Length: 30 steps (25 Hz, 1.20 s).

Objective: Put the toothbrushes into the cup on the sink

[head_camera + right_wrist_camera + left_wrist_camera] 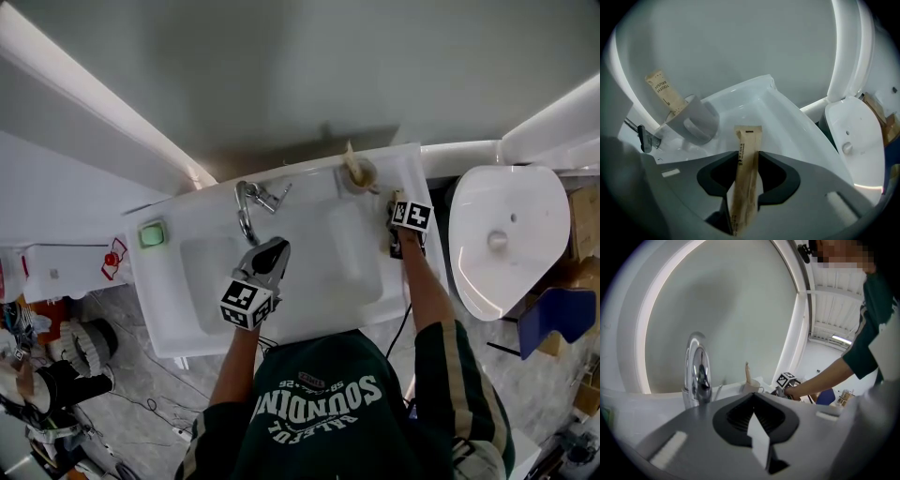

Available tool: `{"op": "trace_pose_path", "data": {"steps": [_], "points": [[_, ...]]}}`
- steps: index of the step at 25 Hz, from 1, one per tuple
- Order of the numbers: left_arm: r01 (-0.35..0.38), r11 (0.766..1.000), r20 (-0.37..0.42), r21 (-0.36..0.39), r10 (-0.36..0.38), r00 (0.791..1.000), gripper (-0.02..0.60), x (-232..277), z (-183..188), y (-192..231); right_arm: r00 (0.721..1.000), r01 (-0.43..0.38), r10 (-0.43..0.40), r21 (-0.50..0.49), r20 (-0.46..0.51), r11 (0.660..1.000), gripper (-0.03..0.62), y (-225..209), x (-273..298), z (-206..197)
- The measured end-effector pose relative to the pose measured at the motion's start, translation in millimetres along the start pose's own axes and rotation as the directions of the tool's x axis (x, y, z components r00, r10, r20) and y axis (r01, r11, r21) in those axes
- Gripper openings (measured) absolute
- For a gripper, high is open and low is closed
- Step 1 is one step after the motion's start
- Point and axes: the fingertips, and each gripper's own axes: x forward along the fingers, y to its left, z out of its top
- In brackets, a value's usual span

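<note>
A grey cup (359,175) stands at the back right corner of the white sink (309,309), and a paper-wrapped toothbrush (351,159) leans out of it. The right gripper view shows the same cup (696,119) and its brush (664,93) ahead to the left. My right gripper (396,202) is at the sink's right ledge, just in front of the cup. Its jaws (747,154) are shut on a second wrapped toothbrush (749,136), which runs lengthwise between them. My left gripper (278,246) hovers over the basin, shut and holding nothing (753,397).
A chrome faucet (251,202) stands at the back of the basin, close ahead of the left gripper (697,369). A green item (152,233) sits on the sink's left corner. A white toilet (506,239) is right of the sink. A mirror wall rises behind.
</note>
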Motion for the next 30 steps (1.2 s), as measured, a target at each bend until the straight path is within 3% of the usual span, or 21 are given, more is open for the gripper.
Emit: {"op": "trace_pose_path", "data": {"steps": [2,9,19,24,30], "points": [[0.005,1.0,0.001,0.001,-0.005,1.0,0.051,1.3,0.0,-0.4,1.0,0.005,-0.005,0.002,-0.001,1.0,0.064,-1.6,-1.8,0.2],[0.029,1.0,0.002,0.009,-0.029,1.0,0.051,5.4,0.3,-7.5,0.998,-0.04,0.039,0.019,0.049,0.999,0.046,5.5,-19.4,8.9],[0.054,0.998,0.026,0.033,-0.055,0.998,0.051,-0.2,5.6,-21.1,0.984,-0.097,0.102,-0.042,0.149,0.994,0.046,27.1,-63.9,25.3],[0.073,0.996,0.039,0.044,-0.075,0.996,0.051,-3.1,8.2,-29.6,0.955,-0.136,0.151,-0.074,0.255,0.988,0.044,42.4,-105.5,44.8],[0.101,0.993,0.05,0.062,-0.104,0.993,0.051,-0.8,14.4,-43.1,0.894,-0.185,0.212,-0.107,0.396,0.977,0.044,50.2,-162.5,66.4]]}}
